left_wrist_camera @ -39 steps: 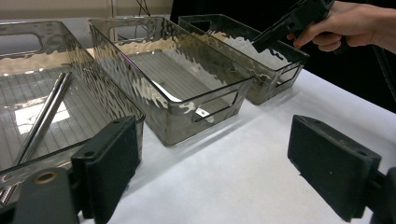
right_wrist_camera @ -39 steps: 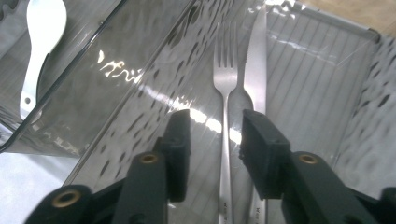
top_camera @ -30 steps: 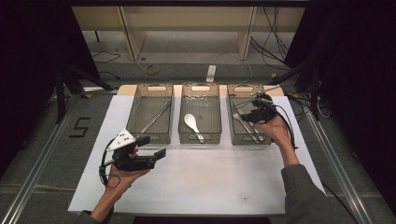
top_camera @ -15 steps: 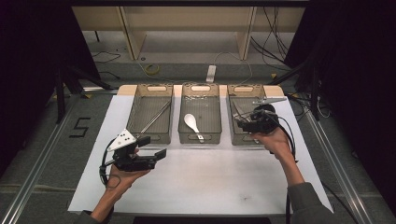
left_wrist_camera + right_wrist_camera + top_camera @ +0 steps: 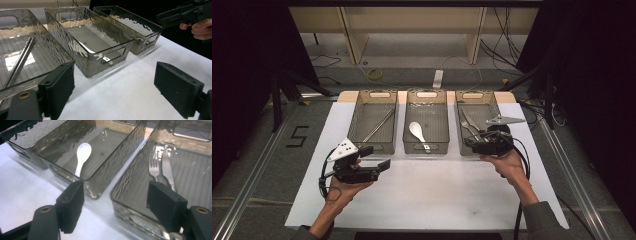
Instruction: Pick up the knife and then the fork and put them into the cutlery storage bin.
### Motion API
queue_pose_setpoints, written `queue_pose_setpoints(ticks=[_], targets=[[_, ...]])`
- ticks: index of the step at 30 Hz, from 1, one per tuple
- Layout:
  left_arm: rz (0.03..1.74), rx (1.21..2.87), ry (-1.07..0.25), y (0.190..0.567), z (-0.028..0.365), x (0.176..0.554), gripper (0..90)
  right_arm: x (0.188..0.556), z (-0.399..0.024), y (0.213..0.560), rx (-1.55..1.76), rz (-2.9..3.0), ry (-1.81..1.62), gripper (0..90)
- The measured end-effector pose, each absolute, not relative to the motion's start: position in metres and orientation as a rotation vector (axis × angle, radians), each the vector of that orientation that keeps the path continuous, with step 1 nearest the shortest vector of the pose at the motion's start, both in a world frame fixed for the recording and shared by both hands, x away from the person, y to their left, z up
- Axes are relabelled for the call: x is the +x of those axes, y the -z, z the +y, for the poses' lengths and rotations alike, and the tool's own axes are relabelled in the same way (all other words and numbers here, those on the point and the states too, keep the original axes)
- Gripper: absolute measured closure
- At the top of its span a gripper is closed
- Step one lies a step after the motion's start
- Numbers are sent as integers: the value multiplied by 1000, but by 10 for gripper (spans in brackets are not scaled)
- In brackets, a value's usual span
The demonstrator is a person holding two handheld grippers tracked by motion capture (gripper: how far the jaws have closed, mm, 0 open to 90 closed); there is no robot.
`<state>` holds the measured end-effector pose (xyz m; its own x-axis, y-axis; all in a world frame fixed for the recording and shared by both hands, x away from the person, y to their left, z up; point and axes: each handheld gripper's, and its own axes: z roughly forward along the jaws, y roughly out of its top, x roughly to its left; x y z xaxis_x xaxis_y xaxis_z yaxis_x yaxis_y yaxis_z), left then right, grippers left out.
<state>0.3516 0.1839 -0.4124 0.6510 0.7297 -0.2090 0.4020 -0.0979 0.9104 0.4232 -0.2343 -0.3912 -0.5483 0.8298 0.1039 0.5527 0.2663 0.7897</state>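
Note:
Three clear grey bins stand in a row on the white sheet. The left bin (image 5: 355, 127) holds a pair of metal chopsticks (image 5: 379, 125) (image 5: 21, 60). A white spoon (image 5: 417, 132) (image 5: 82, 155) lies in the middle bin (image 5: 427, 149). In the right bin (image 5: 476, 95) lie a fork (image 5: 153, 167) and a knife (image 5: 168, 167). My right gripper (image 5: 469, 145) (image 5: 120, 202) hovers at that bin's near edge; its jaws have just been opening and stand open with nothing between them. My left gripper (image 5: 377, 156) (image 5: 117, 87) is open and empty in front of the left bin.
The white sheet (image 5: 437, 195) covers the table in front of the bins. Cables trail from both grippers toward the near edge. A shelf frame and loose cables lie on the floor beyond the table.
My right gripper has drawn back from over the right bin toward its near edge, and its jaws stand wider. The left gripper has stayed still.

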Motion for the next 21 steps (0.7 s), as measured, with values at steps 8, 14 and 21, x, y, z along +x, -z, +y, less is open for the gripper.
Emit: queue_pose_setpoints(ticks=[8,14,21], targets=[[918,1728,-347,412,184,351,159,405,-232,400,1244,2226,-1268,298],[907,1736,-348,412,182,351,159,389,-228,400,1210,2202,-1335,291],[902,1746,-332,413,182,350,159,371,-229,407,1193,2184,-1396,274]])
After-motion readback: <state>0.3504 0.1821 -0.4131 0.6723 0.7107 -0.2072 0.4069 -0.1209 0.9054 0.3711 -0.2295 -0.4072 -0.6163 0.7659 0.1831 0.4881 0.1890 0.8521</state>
